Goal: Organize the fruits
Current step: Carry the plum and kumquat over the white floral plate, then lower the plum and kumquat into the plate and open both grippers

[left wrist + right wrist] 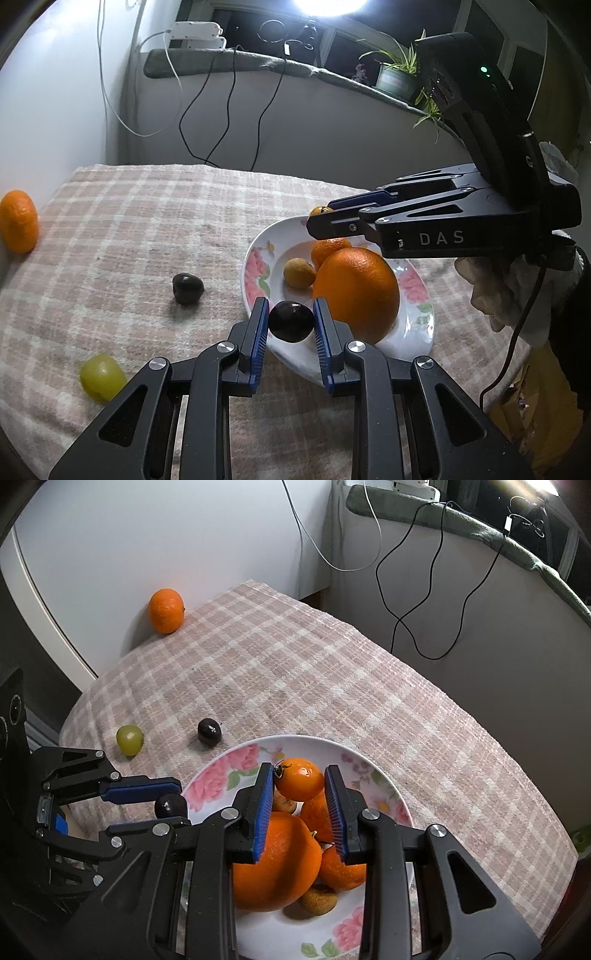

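Note:
My left gripper (290,322) is shut on a dark grape (291,321) at the near rim of a white flowered plate (258,266). My right gripper (300,786) is shut on a small orange tomato (300,779) held above the plate (373,771). The plate holds a large orange (356,293), a tangerine (330,249) and a small yellow-brown fruit (299,272). Loose on the checked cloth lie a second dark grape (187,288), a green grape (102,376) and a tangerine (18,220) at the far left by the wall.
The checked cloth (147,221) covers a round table whose edge falls away behind and to the left. A white wall (147,535) stands behind the loose tangerine (166,610). Cables (229,110) hang behind the table. A potted plant (397,75) sits on the sill.

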### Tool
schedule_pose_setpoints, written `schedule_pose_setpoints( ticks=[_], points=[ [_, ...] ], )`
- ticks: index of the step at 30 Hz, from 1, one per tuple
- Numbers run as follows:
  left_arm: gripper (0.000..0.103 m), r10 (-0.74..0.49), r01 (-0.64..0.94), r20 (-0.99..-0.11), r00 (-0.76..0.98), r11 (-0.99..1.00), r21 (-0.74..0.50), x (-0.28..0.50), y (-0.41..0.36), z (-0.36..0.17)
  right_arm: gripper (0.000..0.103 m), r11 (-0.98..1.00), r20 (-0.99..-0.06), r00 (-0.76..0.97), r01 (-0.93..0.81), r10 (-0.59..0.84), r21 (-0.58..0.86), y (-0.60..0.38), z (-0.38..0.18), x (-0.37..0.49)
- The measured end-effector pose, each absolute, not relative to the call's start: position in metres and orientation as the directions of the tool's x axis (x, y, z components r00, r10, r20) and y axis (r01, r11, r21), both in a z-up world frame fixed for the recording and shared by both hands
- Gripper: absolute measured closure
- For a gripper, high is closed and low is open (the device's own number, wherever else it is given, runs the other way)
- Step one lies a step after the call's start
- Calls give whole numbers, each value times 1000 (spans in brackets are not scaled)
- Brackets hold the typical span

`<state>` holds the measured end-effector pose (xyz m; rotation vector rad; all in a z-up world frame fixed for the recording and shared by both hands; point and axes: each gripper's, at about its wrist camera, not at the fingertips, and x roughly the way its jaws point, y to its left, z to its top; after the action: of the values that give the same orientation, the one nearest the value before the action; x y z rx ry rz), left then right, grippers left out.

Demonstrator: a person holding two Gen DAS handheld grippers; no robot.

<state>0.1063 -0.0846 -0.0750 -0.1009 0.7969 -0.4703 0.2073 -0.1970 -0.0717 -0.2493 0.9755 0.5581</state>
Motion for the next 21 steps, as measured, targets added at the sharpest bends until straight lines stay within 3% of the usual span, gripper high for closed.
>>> schedule_pose_setpoints(
  ticks=[21],
  points=[
    [80, -439, 374, -669, 599, 893, -251, 111, -90, -72, 74, 846, -841, 426, -528, 335, 70, -201, -78, 215]
  ],
)
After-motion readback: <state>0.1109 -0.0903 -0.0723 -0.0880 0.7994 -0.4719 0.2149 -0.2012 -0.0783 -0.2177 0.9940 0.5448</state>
